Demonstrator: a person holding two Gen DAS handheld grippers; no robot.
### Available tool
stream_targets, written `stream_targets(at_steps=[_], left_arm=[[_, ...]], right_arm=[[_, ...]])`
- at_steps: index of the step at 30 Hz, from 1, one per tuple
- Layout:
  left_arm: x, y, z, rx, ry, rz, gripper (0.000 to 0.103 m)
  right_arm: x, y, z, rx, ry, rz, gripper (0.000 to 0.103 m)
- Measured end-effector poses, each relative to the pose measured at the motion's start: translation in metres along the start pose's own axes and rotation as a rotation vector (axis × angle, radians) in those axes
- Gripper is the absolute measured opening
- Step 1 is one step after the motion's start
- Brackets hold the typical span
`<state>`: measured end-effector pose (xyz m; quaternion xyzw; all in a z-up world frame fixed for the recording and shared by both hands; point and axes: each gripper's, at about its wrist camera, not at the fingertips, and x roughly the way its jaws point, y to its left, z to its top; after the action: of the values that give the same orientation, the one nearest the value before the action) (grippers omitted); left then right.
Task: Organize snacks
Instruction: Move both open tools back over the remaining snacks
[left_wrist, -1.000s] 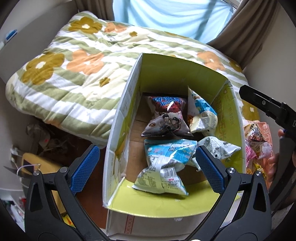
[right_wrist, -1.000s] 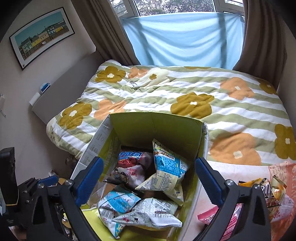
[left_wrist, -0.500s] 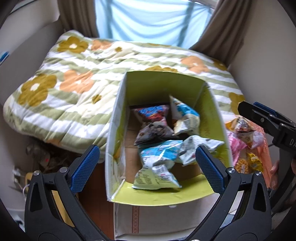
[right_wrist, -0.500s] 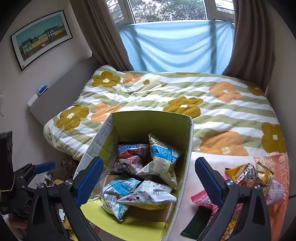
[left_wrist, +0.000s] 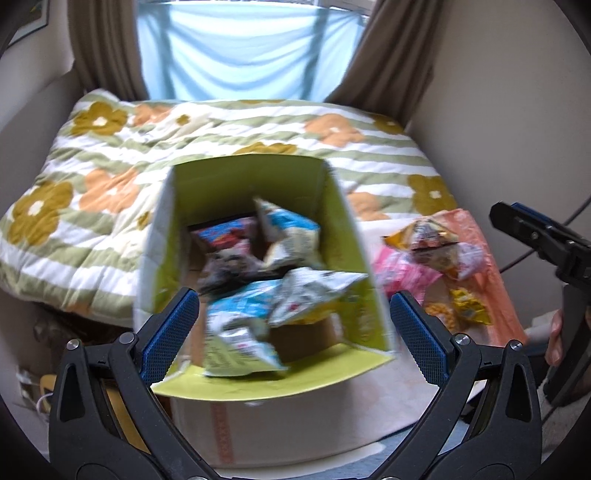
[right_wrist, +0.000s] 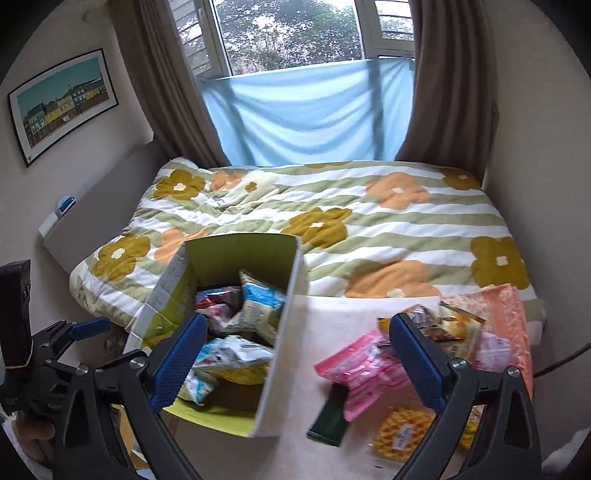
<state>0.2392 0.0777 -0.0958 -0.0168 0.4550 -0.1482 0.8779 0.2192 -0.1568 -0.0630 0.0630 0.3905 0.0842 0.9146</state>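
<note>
An open cardboard box with a yellow-green lining holds several snack bags, among them a blue-and-white bag. To its right lie loose snacks: a pink packet, a dark green packet, a yellow packet and shiny bags. My left gripper hovers open above the box's near end, holding nothing. My right gripper is open and empty, straddling the box's right wall and the pink packet.
A bed with a flowered, striped quilt lies behind the box. An orange cloth sits under the loose snacks. Curtains and a blue sheet cover the window. Clutter lies on the floor at left.
Both grippers have pulled back and up from the box, which now looks smaller. The right view has swung right, bringing more loose snacks into view. Both stayed open.
</note>
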Motion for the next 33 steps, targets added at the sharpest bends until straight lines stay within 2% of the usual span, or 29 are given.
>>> stream_targets(at_steps=[6,10,17,24,29,33], left_arm=[[0.006,-0.069,-0.005,0.033,-0.006,-0.026,0.103],[0.021,-0.119,-0.015,0.034,0.032,-0.056,0.103],[0.036,-0.19,-0.037,0.032,0.065,-0.021,0.103],[0.074,-0.231,-0.072,-0.023,0.149,0.025,0.103],[0.107,-0.244,-0.092,-0.053,0.201,0.029,0.103],[0.137,-0.248,-0.101,-0.048,0.241,0.015,0.103]], right_arm=[[-0.024,-0.058,-0.019,0.02,0.005,-0.007,0.099],[-0.04,-0.102,-0.033,0.028,0.02,-0.023,0.099],[-0.063,-0.162,-0.049,0.008,0.014,0.005,0.099],[-0.061,-0.203,-0.07,-0.024,0.021,0.106,0.099],[-0.037,-0.219,-0.084,-0.092,0.078,0.106,0.099],[-0.018,-0.229,-0.097,-0.092,0.111,0.118,0.099]])
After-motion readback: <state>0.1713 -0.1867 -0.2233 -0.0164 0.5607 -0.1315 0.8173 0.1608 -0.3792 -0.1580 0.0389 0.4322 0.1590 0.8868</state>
